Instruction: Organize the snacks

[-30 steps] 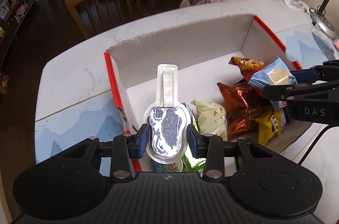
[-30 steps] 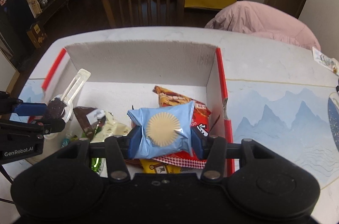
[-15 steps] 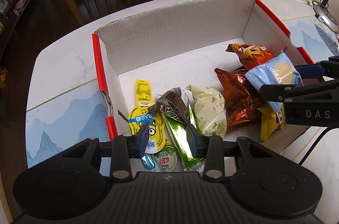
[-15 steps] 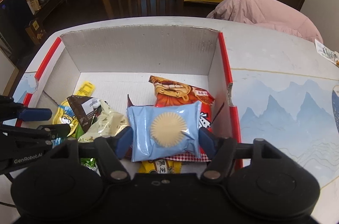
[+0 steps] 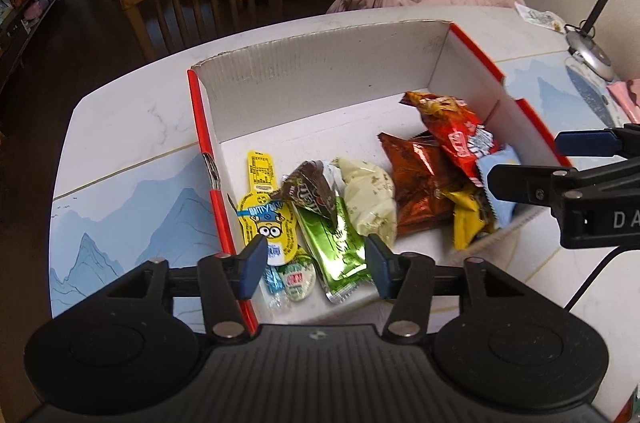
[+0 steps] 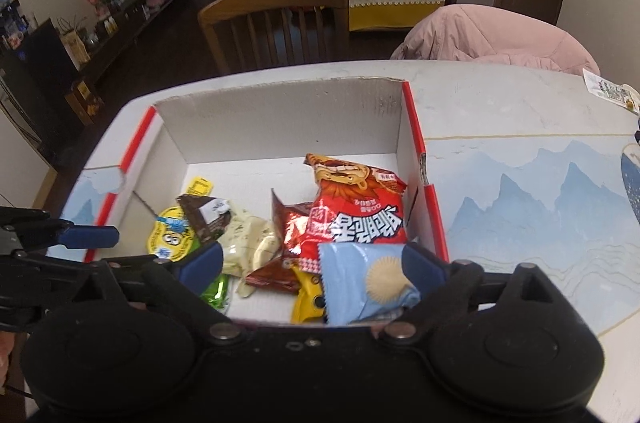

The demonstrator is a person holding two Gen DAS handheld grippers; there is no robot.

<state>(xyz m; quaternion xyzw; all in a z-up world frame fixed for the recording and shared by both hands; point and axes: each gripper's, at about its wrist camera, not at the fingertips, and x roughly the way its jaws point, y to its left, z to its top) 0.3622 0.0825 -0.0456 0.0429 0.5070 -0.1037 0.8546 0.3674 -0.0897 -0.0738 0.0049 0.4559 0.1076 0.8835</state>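
Blue pads of the left tool (image 5: 316,269) stood apart, having just been widening, with nothing pressed between them; they hung above the green packet (image 5: 334,247) and the yellow pouch (image 5: 268,213) lying at the near end of the box. Beyond, the right tool (image 6: 314,265) had also just been spreading wide, and the pale blue packet (image 6: 368,281) lay loose between its pads on the snack pile. Judging by this, both snacks had been let go inside the cardboard box (image 5: 320,79) on the worktop (image 5: 132,127), where the snacks were being gathered.
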